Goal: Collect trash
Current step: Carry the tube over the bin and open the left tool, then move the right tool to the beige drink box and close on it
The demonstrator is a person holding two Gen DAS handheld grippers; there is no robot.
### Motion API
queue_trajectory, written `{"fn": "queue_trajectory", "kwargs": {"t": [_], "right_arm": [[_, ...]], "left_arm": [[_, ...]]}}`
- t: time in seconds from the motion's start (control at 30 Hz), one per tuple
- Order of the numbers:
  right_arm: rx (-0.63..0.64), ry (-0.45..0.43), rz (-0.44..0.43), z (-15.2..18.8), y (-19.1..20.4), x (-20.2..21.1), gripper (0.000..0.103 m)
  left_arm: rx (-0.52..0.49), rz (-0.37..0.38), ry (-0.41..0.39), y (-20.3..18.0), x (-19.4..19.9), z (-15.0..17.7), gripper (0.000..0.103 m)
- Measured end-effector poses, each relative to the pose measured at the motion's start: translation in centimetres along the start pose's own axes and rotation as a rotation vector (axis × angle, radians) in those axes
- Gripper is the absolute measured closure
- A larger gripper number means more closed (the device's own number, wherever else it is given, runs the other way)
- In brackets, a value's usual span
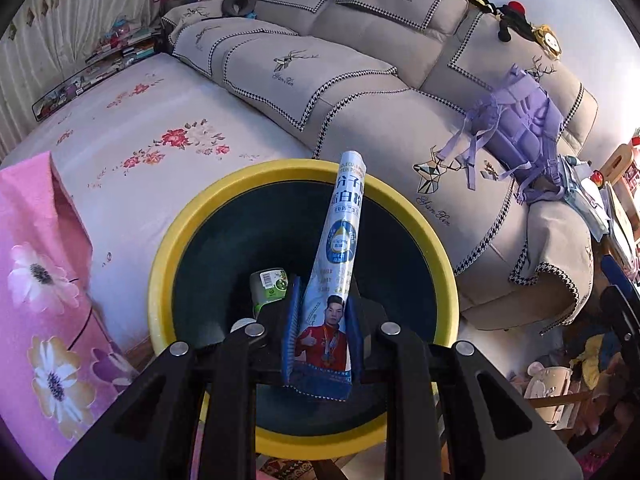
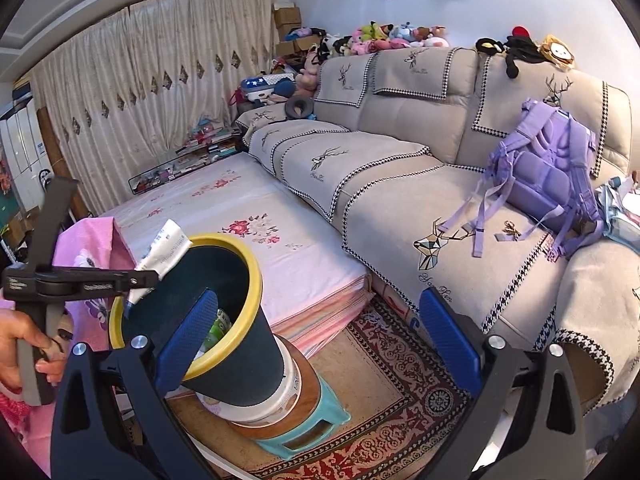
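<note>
Cluttered living room with grey sofa: left gripper clamps a powder sachet over the yellow-rimmed bin, probably drop-off step, next open those jaws; right gripper wide open, empty.

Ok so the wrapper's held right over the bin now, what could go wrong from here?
1. The left hand-held gripper pinches the long powder sachet near its bottom end; its top reaches across the bin's yellow rim, so on release it could catch there or tip out.
2. The bin is tilted, perched on a white tub atop a small stool; a nudge might topple it.
3. The open right hand-held gripper has a finger beside the rim and could bump it.
</note>
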State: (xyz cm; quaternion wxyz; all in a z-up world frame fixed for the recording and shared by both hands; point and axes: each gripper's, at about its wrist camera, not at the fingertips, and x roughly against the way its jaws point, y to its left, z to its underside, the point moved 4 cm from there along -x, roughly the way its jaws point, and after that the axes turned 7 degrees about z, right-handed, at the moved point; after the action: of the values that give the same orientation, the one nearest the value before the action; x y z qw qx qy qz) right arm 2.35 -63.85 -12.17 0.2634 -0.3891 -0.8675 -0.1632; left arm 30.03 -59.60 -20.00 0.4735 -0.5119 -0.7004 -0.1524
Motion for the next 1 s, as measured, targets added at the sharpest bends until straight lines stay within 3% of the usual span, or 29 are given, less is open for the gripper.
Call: {"fn": "queue_trajectory", "kwargs": {"t": [0.07, 0.13, 0.2, 0.4, 0.53, 0.67, 0.8, 1.0], "right_arm": [[0.002, -0.009, 0.007, 0.0, 0.1, 0.6, 0.007], [0.002, -0.019, 0.016, -0.3, -0.1, 0.9, 0.007], [-0.006, -0.029, 0.021, -0.6, -0.3, 1.4, 0.007], [-0.026, -0.049, 0.033, -1.3, -0.7, 2.4, 0.007], [-0.012, -0.034, 0.012, -1.2, 0.5, 2.3, 0.007], [0.032, -0.024, -0.039, -0.8, 3.2, 2.3, 0.007], [0.081, -0.022, -0.103, -0.5, 6.6, 2.9, 0.007], [0.156, -0.032, -0.226, -0.1, 13.0, 4.4, 0.007]], "left_arm": [[-0.003, -0.005, 0.018, -0.3, -1.2, 0.3, 0.079], [0.007, -0.025, 0.035, -0.4, -2.0, 0.3, 0.068], [0.017, -0.039, 0.026, -0.3, -1.7, 0.2, 0.051], [0.015, -0.104, -0.041, 0.4, 1.4, 1.3, 0.039], [0.021, -0.142, -0.151, 1.1, 6.4, 3.1, 0.025], [0.060, -0.217, -0.320, 2.2, 13.1, 5.9, 0.012], [0.112, -0.344, -0.476, 4.1, 20.1, 10.0, 0.009], [0.211, -0.546, -0.607, 7.3, 29.3, 18.8, 0.005]]}}
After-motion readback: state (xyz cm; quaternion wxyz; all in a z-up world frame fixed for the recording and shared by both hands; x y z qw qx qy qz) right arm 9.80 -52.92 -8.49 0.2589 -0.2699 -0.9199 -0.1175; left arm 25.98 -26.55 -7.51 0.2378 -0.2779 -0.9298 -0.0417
